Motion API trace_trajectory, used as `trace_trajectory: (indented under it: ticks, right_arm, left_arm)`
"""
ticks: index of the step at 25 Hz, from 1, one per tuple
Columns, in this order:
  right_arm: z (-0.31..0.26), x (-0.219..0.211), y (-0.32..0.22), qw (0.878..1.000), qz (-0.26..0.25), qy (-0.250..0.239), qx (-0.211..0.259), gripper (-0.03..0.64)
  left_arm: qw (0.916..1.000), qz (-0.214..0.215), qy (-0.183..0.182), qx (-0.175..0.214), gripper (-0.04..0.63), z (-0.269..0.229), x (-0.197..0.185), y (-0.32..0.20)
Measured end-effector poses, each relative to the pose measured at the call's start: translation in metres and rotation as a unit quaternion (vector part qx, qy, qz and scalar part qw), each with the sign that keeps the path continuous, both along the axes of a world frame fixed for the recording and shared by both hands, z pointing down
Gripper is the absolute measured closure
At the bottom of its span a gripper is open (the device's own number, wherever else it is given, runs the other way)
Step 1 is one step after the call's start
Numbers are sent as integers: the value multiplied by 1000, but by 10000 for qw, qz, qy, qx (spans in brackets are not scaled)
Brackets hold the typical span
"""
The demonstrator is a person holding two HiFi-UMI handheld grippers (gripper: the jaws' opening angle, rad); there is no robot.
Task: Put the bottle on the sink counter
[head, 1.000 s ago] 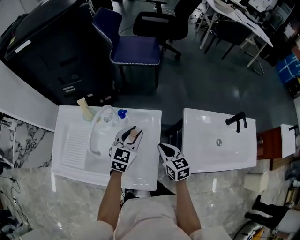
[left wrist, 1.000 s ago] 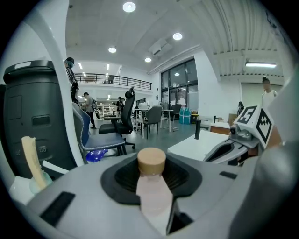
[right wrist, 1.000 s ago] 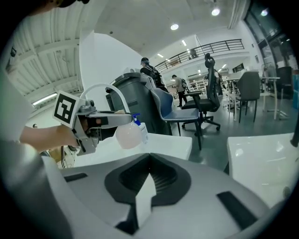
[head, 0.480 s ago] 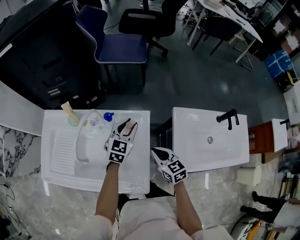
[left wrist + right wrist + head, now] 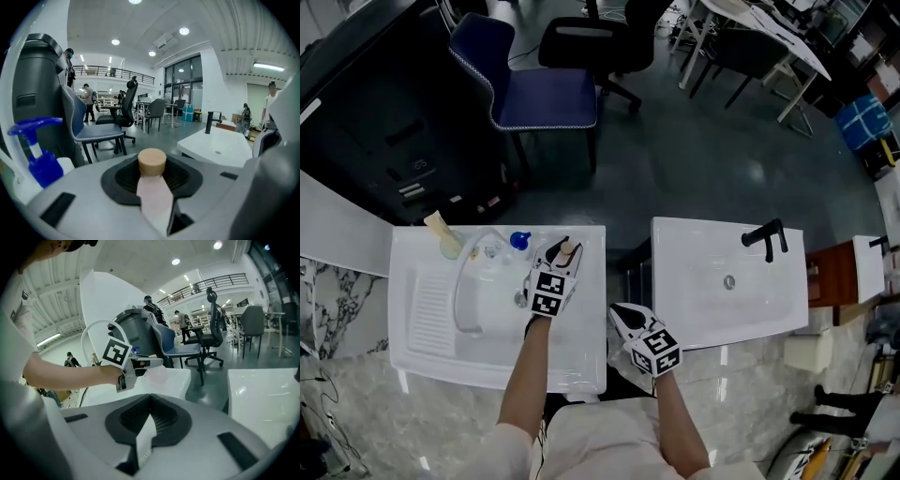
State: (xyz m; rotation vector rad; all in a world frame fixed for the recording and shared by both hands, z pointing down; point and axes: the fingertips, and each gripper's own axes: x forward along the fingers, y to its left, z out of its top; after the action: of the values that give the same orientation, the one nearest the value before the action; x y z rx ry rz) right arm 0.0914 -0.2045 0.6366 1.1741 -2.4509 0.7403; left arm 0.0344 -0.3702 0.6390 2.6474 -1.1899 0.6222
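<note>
A small pale-pink bottle [image 5: 154, 197] with a tan cap [image 5: 566, 250] is held in my left gripper [image 5: 560, 253], whose jaws are shut on its body. Seen from the head view, it hangs over the flat right part of the white sink counter [image 5: 586, 319], near the far edge; I cannot tell whether it touches. My right gripper [image 5: 628, 315] stays at the counter's front right corner with its jaws together and nothing in them. The right gripper view shows the left gripper [image 5: 147, 363] and the bottle [image 5: 158, 374] over the counter.
A blue pump dispenser [image 5: 519, 241] and a curved white faucet [image 5: 467, 272] stand left of the bottle, by the basin [image 5: 492, 319]. A beige item [image 5: 441, 231] sits at the back left. A second white sink [image 5: 731, 281] with a black tap [image 5: 772, 240] stands to the right across a gap.
My left gripper has carried the bottle lower and farther toward the back of the counter. The right gripper has stayed where it was.
</note>
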Motion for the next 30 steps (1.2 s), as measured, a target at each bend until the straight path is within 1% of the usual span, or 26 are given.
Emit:
trace_trajectory:
  ticks: [5,10,15,18,25,30]
  right_arm:
    - [1,7,9,9998,66,53,181,612]
    - [5,16,13,9998,152,30,124,612]
    - [7,21,13,9998,176,8,96,612]
    - [8,20,13,9999,142,-26,91,612]
    - [4,19,12,9997,101,-76,219,612]
    - [3,25,15,9996,127,-110,217,612]
  left_arm:
    - [9999,-103,-78,-39,469,17,1,-8]
    - [9998,-179,-106,26,469,21,-1,-14]
    - [9997,-106,-137,157,469,19,1,-14]
    - [9997,-113,-117,187,469,20,1,-11]
    - [9997,-133,91,206,462,23,0,-11]
    - [9997,-131,3,185,459,22,-1,-13]
